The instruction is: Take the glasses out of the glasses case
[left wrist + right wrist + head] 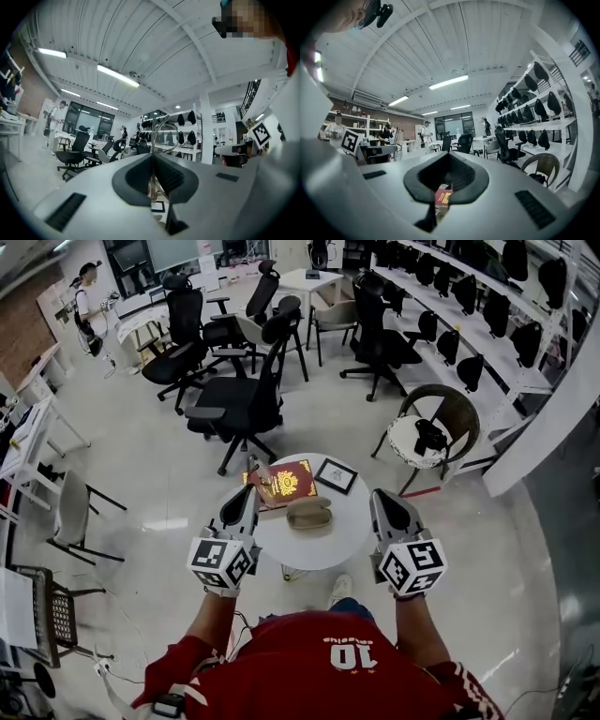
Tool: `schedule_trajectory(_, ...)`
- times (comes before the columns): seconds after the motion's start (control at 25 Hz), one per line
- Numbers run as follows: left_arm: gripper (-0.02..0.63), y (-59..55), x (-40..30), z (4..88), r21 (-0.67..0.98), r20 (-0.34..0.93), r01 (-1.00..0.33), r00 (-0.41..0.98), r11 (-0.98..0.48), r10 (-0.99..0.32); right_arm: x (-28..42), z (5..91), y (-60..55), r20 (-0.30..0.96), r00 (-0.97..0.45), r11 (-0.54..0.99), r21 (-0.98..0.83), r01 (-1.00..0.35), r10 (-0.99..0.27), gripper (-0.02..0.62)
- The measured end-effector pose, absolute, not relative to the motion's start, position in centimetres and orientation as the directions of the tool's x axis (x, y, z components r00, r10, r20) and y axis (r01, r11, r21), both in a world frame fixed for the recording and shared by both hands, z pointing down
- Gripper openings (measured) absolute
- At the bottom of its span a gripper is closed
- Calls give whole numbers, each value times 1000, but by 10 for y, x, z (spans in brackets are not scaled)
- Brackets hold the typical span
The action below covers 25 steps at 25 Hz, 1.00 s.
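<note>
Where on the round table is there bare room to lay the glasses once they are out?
The near half of the table, between the glasses case and the near rim, is bare. So is the right side, nearer than the framed picture. The far-left part is crowded: the red book lies there with the case close beside it.

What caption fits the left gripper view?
Left hand-held gripper shut on wire-rimmed glasses, with office chairs beyond.
</note>
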<state>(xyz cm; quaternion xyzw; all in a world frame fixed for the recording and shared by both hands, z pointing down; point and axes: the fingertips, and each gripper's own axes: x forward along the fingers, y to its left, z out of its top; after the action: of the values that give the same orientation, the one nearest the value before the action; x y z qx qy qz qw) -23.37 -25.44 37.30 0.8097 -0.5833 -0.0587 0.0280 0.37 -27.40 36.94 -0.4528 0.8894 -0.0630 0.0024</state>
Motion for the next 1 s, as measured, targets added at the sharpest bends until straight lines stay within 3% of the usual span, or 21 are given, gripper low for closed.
schedule_trajectory(1.0,15,-252,-234,380,130,-52,-942,306,-311,-951,25,379,-280,53,-514,504,-131,-854,-856,15)
